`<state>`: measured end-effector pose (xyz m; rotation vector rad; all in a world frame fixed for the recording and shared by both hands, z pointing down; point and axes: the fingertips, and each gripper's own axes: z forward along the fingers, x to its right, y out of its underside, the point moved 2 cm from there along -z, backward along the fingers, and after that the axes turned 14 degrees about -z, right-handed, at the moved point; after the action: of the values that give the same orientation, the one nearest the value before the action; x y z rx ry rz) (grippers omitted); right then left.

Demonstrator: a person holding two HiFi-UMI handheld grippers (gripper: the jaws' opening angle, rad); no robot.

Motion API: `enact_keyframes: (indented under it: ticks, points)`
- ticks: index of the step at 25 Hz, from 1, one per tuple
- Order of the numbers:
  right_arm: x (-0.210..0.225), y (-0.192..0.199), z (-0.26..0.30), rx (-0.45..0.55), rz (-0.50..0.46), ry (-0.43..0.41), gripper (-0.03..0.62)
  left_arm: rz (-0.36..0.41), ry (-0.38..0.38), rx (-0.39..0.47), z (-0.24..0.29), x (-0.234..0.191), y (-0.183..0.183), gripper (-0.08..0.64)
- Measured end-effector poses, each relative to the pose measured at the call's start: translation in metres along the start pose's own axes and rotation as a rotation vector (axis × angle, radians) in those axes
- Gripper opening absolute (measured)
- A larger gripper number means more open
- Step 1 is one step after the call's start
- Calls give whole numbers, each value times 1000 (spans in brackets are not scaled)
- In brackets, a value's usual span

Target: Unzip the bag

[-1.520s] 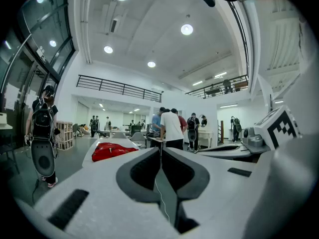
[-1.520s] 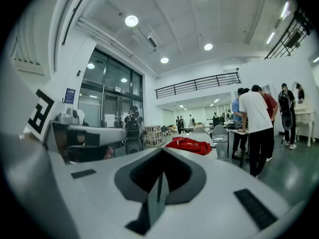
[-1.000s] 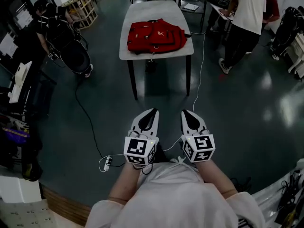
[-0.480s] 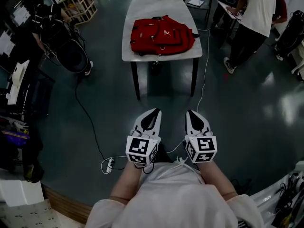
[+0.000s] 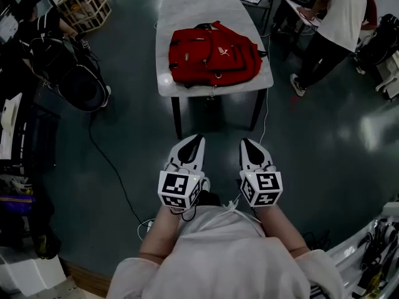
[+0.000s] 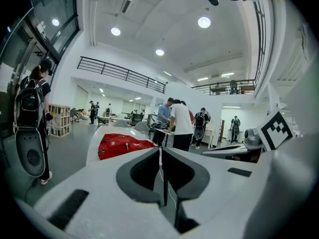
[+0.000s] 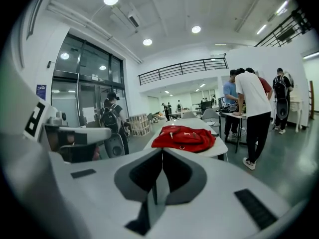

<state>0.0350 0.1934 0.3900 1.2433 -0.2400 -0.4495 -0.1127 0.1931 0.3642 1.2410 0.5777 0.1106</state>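
Note:
A red backpack (image 5: 213, 53) lies flat on a pale table (image 5: 167, 83) ahead of me, its near edge close to the table's front. It also shows as the red backpack (image 6: 122, 146) in the left gripper view and the red backpack (image 7: 184, 137) in the right gripper view. My left gripper (image 5: 198, 137) and right gripper (image 5: 245, 141) are held side by side over the floor, short of the table, pointing toward it. Both have their jaws together with nothing between them.
A white cable (image 5: 264, 118) runs down from the table's right side across the dark floor. A person in a white shirt (image 5: 340, 17) stands at a desk to the right. Another person with dark bags (image 5: 70, 61) stands to the left. Chairs stand behind the table.
Both grippers have moved forward together, and the table with the backpack now sits nearer and larger in the head view. The jaws stay together.

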Motion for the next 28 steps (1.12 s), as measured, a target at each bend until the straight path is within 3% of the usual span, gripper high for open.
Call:
enact_keyframes:
  ticks: [6, 14, 28]
  points:
    - [-18, -22, 59, -36, 38, 35, 28, 14, 29, -32, 21, -61, -31, 31]
    - [-29, -12, 116, -125, 35, 1, 28, -57, -13, -89, 43, -118, -21, 31]
    - [42, -20, 242, -186, 21, -69, 28, -14, -70, -153, 168, -162, -28, 31]
